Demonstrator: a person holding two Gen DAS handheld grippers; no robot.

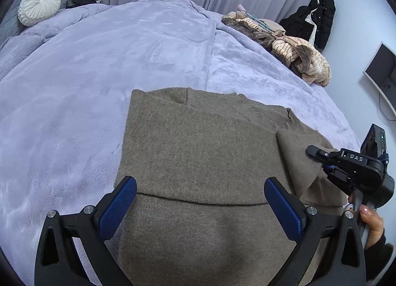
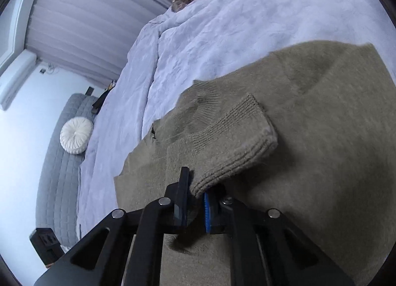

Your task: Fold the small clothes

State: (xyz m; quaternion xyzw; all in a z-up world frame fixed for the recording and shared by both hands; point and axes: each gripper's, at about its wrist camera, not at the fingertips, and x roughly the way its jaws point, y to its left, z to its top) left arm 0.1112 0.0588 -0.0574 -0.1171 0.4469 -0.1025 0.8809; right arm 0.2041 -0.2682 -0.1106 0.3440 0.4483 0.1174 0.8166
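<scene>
A taupe knit sweater (image 1: 198, 142) lies flat on the lavender blanket (image 1: 99, 75), its hem folded up near me. My left gripper (image 1: 199, 182) hovers open over the sweater's near part, with only flat knit between its blue pads (image 1: 116, 206). At the sweater's right side my right gripper (image 1: 319, 156) is held by a hand (image 1: 373, 219). In the right wrist view the right gripper (image 2: 195, 192) is shut on the sleeve (image 2: 235, 137) near its ribbed cuff. The sleeve lies bent across the sweater body (image 2: 321, 162).
A pile of striped and furry clothes (image 1: 292, 48) sits at the bed's far right edge. A round white cushion (image 1: 39, 5) rests against the grey headboard. A black jacket (image 1: 319, 18) hangs on the wall above a monitor (image 1: 381, 68). Curtains run behind the bed.
</scene>
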